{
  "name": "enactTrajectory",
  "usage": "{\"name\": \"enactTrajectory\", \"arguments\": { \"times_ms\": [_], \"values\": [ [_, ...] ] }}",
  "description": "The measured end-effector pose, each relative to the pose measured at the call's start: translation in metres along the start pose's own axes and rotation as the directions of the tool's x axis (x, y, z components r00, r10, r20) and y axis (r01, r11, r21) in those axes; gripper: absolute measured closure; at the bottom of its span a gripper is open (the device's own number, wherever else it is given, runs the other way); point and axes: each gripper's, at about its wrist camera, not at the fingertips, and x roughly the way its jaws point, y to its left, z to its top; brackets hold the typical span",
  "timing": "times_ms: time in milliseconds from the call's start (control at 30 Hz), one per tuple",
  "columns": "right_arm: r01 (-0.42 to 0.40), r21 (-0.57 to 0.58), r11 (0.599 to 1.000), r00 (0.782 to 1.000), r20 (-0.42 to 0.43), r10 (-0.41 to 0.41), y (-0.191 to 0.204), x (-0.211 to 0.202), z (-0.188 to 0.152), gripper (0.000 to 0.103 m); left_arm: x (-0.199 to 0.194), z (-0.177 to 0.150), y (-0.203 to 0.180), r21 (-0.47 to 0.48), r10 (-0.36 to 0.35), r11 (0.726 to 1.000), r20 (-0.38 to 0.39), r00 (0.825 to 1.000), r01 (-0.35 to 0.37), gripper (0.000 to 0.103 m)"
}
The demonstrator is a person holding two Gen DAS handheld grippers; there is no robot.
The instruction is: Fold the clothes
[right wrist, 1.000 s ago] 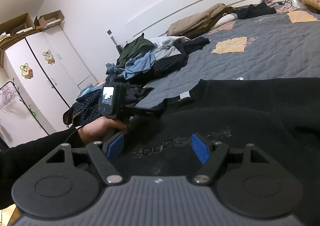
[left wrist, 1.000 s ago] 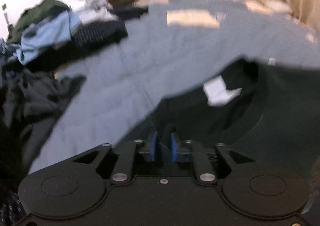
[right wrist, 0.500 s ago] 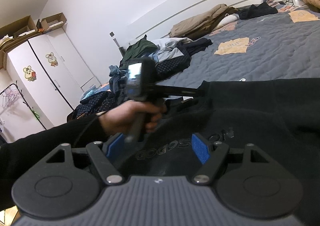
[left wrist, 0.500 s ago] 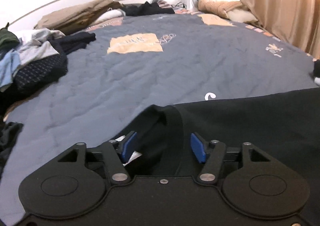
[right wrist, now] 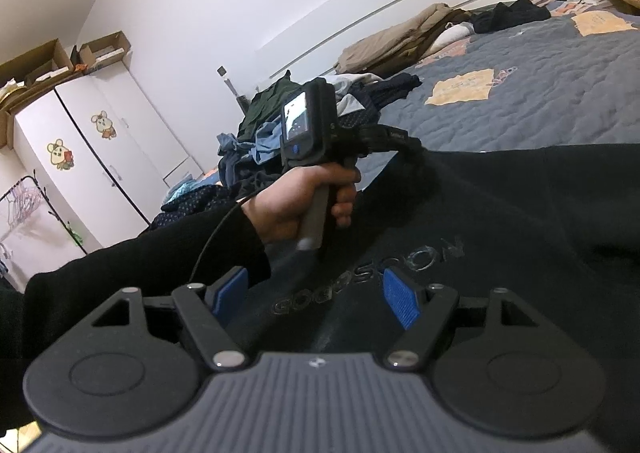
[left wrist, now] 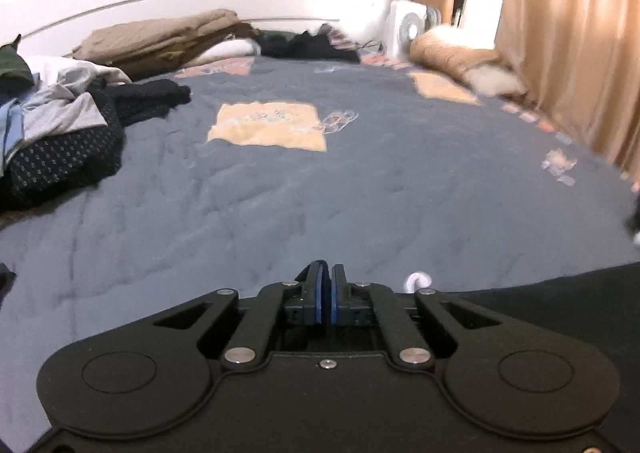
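A black sweatshirt (right wrist: 500, 221) with grey lettering lies spread on the grey quilt (left wrist: 280, 205); its edge shows at the lower right of the left wrist view (left wrist: 560, 293). My left gripper (left wrist: 330, 285) is shut on the sweatshirt's edge; a dark strip of fabric sits between the blue pads. From the right wrist view it (right wrist: 412, 143) holds the fabric's left corner, lifted a little. My right gripper (right wrist: 316, 297) is open and empty, hovering just above the lettering.
A heap of mixed clothes (left wrist: 60, 133) lies on the bed's left side. Folded tan bedding (left wrist: 160, 41) and dark garments sit at the headboard. A white fan (left wrist: 412, 29), a pillow and curtains stand at the right. A white wardrobe (right wrist: 92, 165) stands left of the bed.
My left gripper was shut a second ago, opened over the collar, and has now shut on the sweatshirt's edge and lifted it. My right gripper stayed open over the lettering.
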Motion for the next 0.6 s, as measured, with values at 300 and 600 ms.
{"name": "enactTrajectory", "arguments": {
  "times_ms": [300,600],
  "values": [
    [-0.005,-0.002,1.000,1.000,-0.003,0.005,-0.001,0.000,0.001,0.029,-0.020,-0.001,-0.002,0.025,0.061,0.998,0.009,0.998,-0.062,0.054],
    [0.003,-0.042,0.999,1.000,0.016,-0.002,-0.002,-0.018,0.015,0.029,-0.026,-0.010,-0.098,0.121,-0.303,0.941,-0.122,0.945,0.317,0.052]
  ]
}}
